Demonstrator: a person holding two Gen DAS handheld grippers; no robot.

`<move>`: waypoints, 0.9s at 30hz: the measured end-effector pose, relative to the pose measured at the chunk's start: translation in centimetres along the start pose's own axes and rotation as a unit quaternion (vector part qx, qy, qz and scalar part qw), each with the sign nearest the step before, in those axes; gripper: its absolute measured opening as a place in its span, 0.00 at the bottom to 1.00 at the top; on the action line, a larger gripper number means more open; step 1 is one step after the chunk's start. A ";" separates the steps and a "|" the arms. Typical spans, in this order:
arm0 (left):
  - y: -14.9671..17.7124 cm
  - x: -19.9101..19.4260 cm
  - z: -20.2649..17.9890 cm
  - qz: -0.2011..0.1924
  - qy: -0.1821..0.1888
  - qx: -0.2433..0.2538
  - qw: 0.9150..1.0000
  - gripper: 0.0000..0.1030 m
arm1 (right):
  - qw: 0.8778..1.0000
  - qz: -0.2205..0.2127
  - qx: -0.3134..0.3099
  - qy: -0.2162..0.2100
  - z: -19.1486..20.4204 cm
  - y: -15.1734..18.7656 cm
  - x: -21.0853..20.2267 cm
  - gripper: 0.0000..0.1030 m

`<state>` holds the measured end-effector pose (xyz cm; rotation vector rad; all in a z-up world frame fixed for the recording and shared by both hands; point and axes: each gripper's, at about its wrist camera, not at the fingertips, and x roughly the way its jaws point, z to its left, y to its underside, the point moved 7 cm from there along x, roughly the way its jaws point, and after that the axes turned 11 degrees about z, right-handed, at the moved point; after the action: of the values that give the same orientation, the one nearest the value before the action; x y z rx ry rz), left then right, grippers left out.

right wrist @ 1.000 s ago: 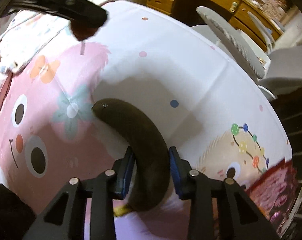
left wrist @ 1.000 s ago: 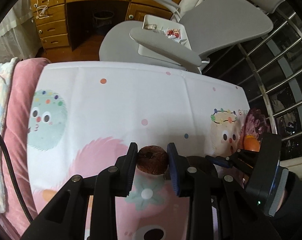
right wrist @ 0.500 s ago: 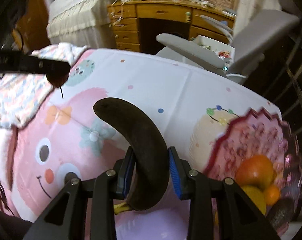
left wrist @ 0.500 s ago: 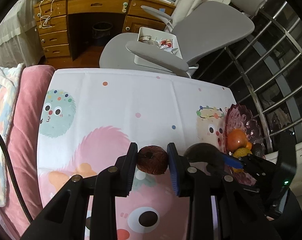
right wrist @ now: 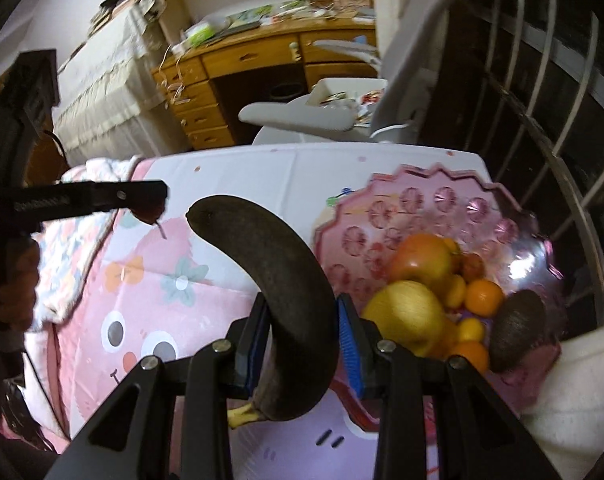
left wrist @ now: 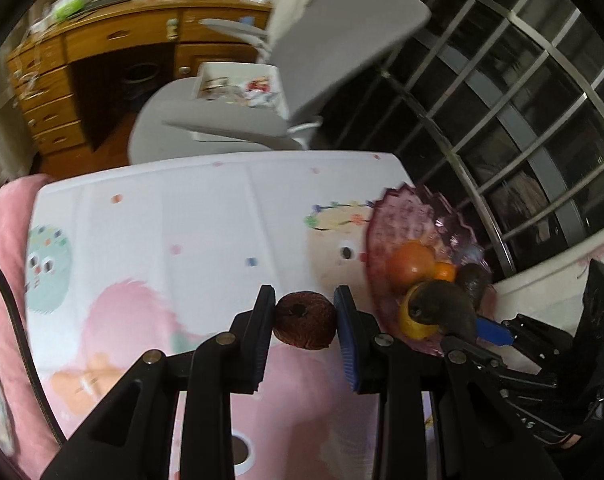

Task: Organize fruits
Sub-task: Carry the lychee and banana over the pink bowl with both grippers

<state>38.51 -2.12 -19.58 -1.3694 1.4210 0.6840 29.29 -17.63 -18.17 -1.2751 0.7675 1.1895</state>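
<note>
The right hand-held gripper (right wrist: 302, 330) is clamped across the middle of a long, curved, almost black overripe banana (right wrist: 280, 300), its yellow stub poking out below the jaws and its blunt tip arching up and forward; gripping mid-length likely keeps the soft fruit balanced; it hangs above the cartoon-printed pink and white cloth on the bench (right wrist: 238, 172), just left of the scalloped pink glass fruit bowl (right wrist: 422, 196), which already holds a red-yellow apple (right wrist: 422, 258), a yellow pear-like fruit (right wrist: 406, 312), small oranges (right wrist: 484, 296) and a dark brown oval fruit (right wrist: 516, 328); the left hand-held gripper (left wrist: 305, 316) pinches a small round wrinkled dark brown fruit (left wrist: 305, 318) between its pads, held level above the cloth, left of the bowl; both seem poised to carry their fruit rightward into it.
</note>
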 end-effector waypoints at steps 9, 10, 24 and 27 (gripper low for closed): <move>-1.4 4.2 -7.2 0.031 0.031 0.068 0.997 0.28 | 0.997 -0.012 0.078 0.013 -5.8 0.7 -1.9 0.32; -1.5 4.7 -7.7 0.036 0.032 0.073 0.996 0.28 | 0.996 -0.012 0.085 0.016 -6.5 0.7 -1.9 0.32; -1.1 12.2 -11.2 0.097 0.028 0.108 0.989 0.28 | 0.979 0.000 0.203 0.035 -15.0 1.4 1.3 0.33; -1.4 12.6 -10.8 0.098 0.026 0.100 0.990 0.28 | 0.976 0.007 0.217 0.031 -15.8 1.2 2.3 0.33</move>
<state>38.77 -17.00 -27.10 -1.1089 1.6357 0.6161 31.49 -32.56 -23.65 -0.9458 1.0202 0.9298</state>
